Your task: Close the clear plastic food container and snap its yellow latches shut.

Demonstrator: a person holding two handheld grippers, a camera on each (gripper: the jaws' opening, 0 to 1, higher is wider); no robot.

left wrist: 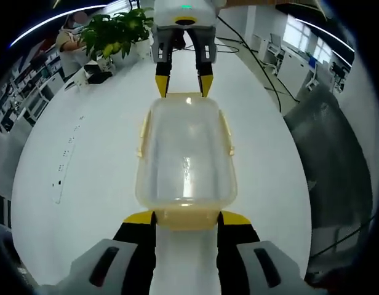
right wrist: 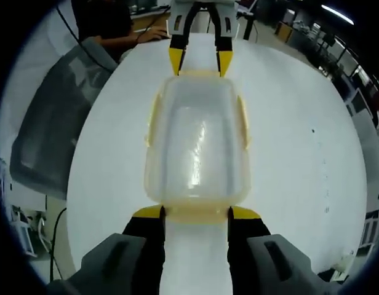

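Wide white glossy tabletop (left wrist: 85, 184) all around, with a leafy green potted plant (left wrist: 115, 31) at the far edge in the left gripper view, a seated person (left wrist: 71, 38) behind it, and black cables (left wrist: 263, 74) trailing across the surface to the right. Grey translucent plastic cover (right wrist: 48, 135) draped beside the table in the right gripper view; a dark-clothed person (right wrist: 106, 24) at the far end there. Nothing lying between either tool and the box.

Clear rectangular plastic food container (left wrist: 185, 153) sitting in the middle of the table, lid on, pale yellow latches (left wrist: 227, 132) along its long sides and at both short ends.

Left gripper (left wrist: 186, 216): jaws spread wide, yellow tips flanking the near end latch (left wrist: 186, 216), apparently touching it at the corners, not clamped. Right gripper (right wrist: 195, 212): likewise spread, tips either side of the opposite end latch (right wrist: 195, 211), grasping nothing. Each tool facing the other across the container.
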